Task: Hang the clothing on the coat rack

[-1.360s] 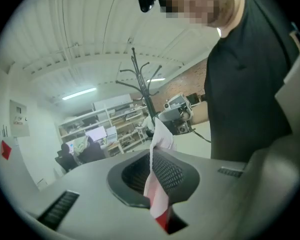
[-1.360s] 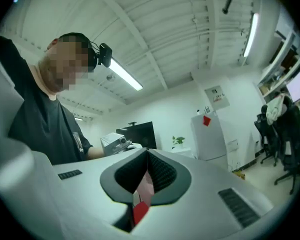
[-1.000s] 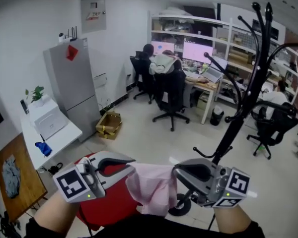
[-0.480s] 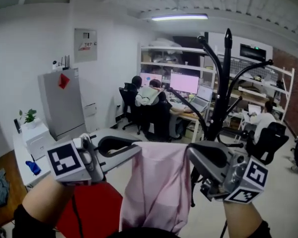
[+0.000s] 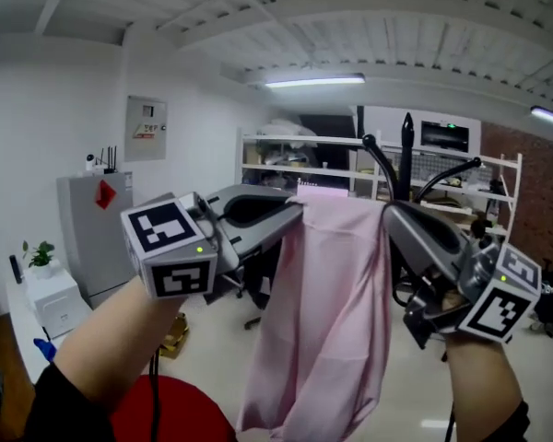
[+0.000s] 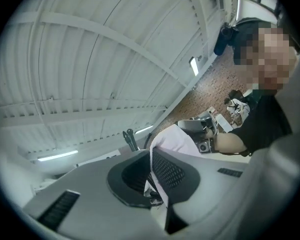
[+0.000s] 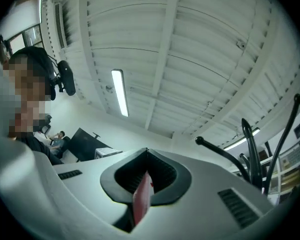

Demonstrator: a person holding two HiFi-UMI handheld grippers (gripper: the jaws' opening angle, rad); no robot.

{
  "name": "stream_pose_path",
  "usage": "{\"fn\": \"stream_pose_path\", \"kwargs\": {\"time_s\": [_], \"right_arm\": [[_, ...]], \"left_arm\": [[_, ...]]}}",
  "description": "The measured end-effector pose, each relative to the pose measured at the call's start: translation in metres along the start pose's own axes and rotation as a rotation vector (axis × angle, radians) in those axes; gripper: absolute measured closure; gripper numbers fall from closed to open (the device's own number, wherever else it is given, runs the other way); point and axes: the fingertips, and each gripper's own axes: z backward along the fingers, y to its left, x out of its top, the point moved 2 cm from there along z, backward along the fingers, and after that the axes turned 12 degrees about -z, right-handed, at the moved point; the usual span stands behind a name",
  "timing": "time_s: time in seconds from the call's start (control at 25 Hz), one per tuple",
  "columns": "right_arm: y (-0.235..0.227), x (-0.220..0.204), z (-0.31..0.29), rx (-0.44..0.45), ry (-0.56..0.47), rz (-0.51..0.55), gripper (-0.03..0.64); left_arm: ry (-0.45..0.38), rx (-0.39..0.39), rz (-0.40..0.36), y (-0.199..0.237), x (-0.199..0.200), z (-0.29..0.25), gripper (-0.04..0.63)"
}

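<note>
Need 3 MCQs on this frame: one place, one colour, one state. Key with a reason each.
1. Where is the coat rack? A) behind the right gripper, hooks showing above it B) far left of the picture C) out of sight
2. Colour of the garment? A) blue B) pink C) black
3. State of the left gripper? A) open, empty B) shut on the garment C) shut on a rack hook
Key: 1 A, black hooks rise above that gripper in the head view; 2 B, pale pink cloth; 3 B, cloth pinched between its closed jaws.
</note>
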Motion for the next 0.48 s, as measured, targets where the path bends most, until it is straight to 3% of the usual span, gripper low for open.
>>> {"fn": "stream_pose_path", "kwargs": {"time_s": [0.12, 0.48], "right_arm": [[-0.009, 0.031, -0.014, -0.071, 0.006, 0.031, 0.615], [-0.041, 0.064, -0.022, -0.243, 0.003, 0.082, 0.615]], "left_arm": [[-0.041, 0.003, -0.002, 0.028, 0.017, -0.010, 0.595], [-0.126, 0.052, 0.030, 0.058, 0.029, -0.042, 0.595]]}}
